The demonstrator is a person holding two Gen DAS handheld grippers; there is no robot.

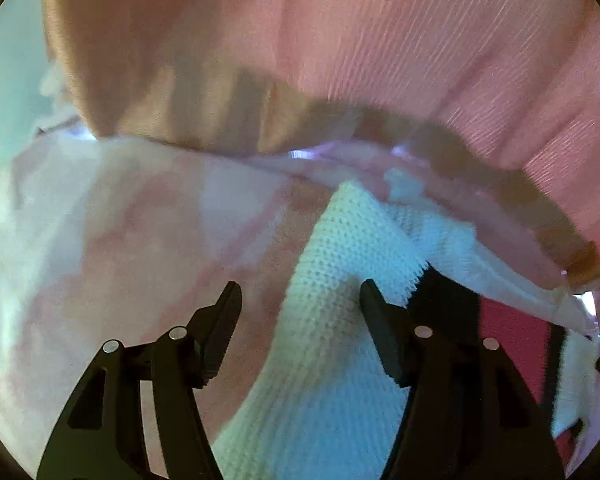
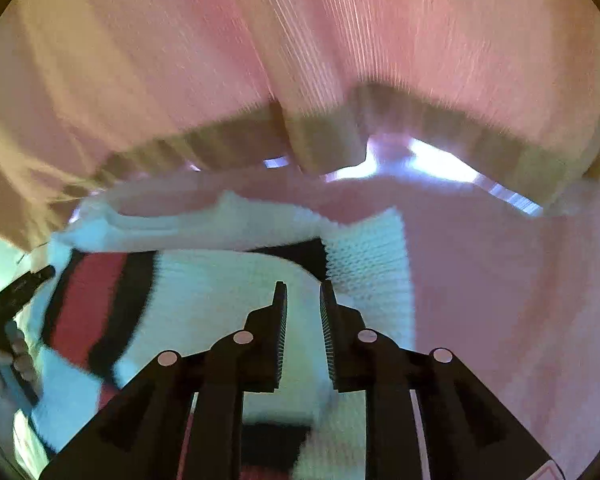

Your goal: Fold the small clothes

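A white knit garment (image 1: 332,280) with red and black stripes lies on a pale pink surface (image 1: 99,240). My left gripper (image 1: 300,304) is open, its fingers either side of a white knit strip. In the right wrist view the same garment (image 2: 219,292) shows its red stripe (image 2: 83,304) at left. My right gripper (image 2: 303,300) has its fingers close together with a narrow gap between them, and white knit lies behind them; whether it pinches the cloth is unclear. Both views are blurred.
A pink ribbed cloth with a brownish hem (image 1: 380,40) hangs across the top of both views (image 2: 340,40). The other gripper and the hand holding it (image 2: 7,320) show at the left edge of the right wrist view.
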